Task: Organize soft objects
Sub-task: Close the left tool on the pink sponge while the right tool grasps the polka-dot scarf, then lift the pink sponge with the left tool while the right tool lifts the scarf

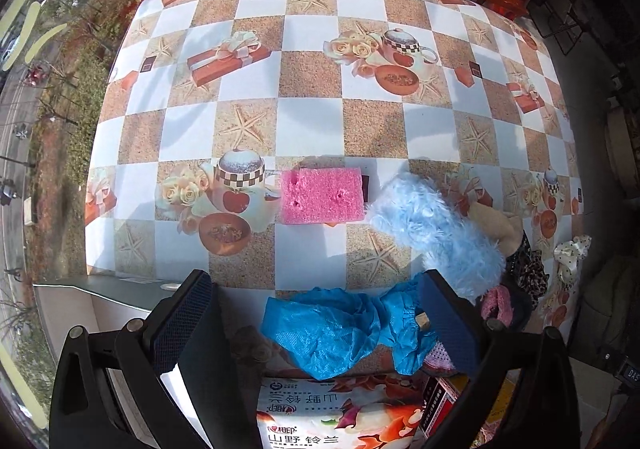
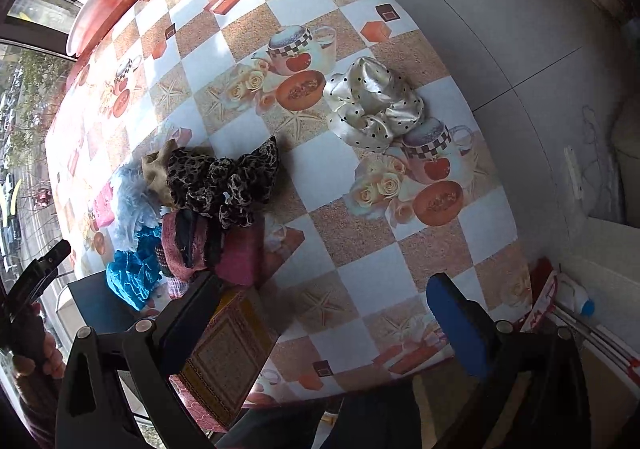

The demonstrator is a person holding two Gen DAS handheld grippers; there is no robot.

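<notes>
On the table [image 1: 312,33], a pink sponge [image 1: 322,196] beside a blue furry cloth [image 1: 436,225]; left tongs [image 1: 316,313] and right tongs [image 2: 324,309] gape wide, gripping nothing; spotted satin scrunchie [image 2: 374,105] apart.

Between the left gripper's [image 1: 316,321] spread fingers, a printed tissue pack [image 1: 340,415] reads "山野铃兰" and "心相印", once upright, once inverted.
</notes>
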